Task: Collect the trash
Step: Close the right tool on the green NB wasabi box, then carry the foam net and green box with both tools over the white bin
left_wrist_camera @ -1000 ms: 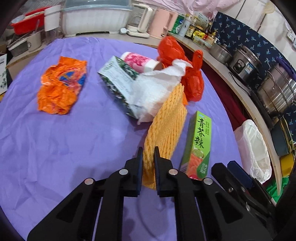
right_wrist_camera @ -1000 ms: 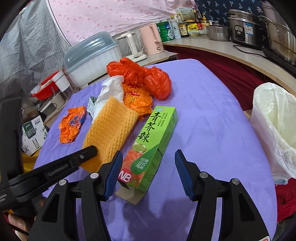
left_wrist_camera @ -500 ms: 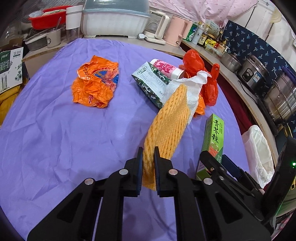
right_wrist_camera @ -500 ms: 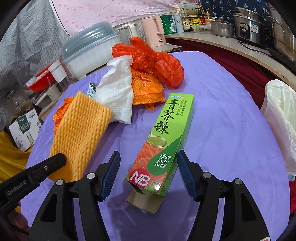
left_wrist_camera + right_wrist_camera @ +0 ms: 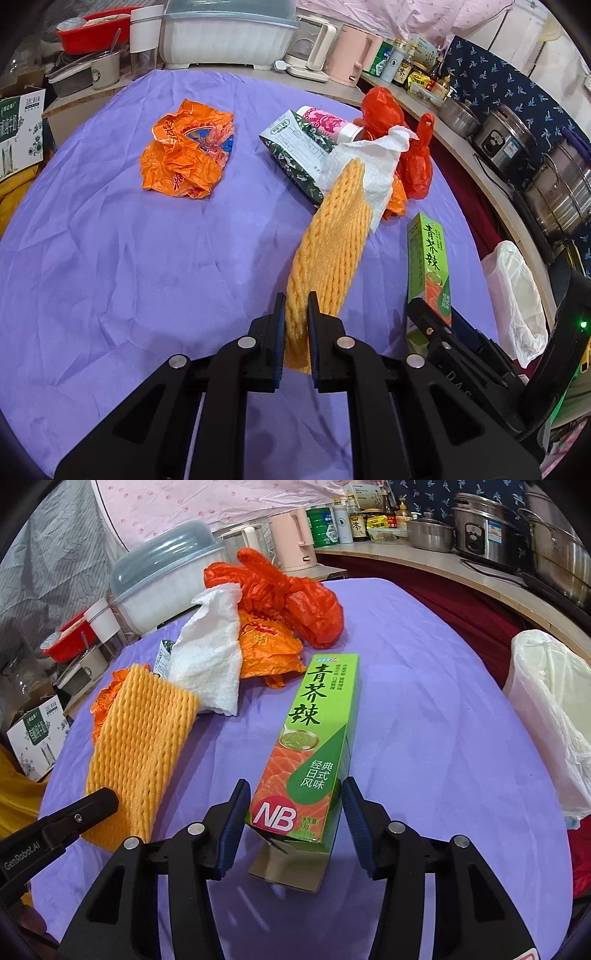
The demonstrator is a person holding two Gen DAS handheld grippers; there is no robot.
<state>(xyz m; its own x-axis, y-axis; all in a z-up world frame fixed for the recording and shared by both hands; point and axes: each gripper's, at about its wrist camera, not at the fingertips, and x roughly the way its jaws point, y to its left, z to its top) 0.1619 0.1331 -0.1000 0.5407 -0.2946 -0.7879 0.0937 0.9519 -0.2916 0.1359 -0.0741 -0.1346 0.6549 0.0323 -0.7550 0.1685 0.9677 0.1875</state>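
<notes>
purple-clothed table [image 5: 110, 266], wrappers [image 5: 186, 157], green box [image 5: 314, 746] (flat)

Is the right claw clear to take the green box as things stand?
Probably yes: the green box lies with its near end between the right claw's closing pads, which stand just clear; nothing sits on it.

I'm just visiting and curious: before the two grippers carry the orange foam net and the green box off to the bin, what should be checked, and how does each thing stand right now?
1. Left gripper clamped on the foam net: ok, the jaws pinch its near end.
2. Green box centred in the right gripper: ok, its near end sits between the fingers.
3. Right gripper firmly on the box: not ok, the jaws are closing, with slivers of gap on both sides.
4. Net free of the pile: cannot tell, its far end overlaps the paper towel.
5. Box flap: not ok, the open end flap lies flat on the purple cloth.
6. Bin bag open: ok, beside the table.
</notes>
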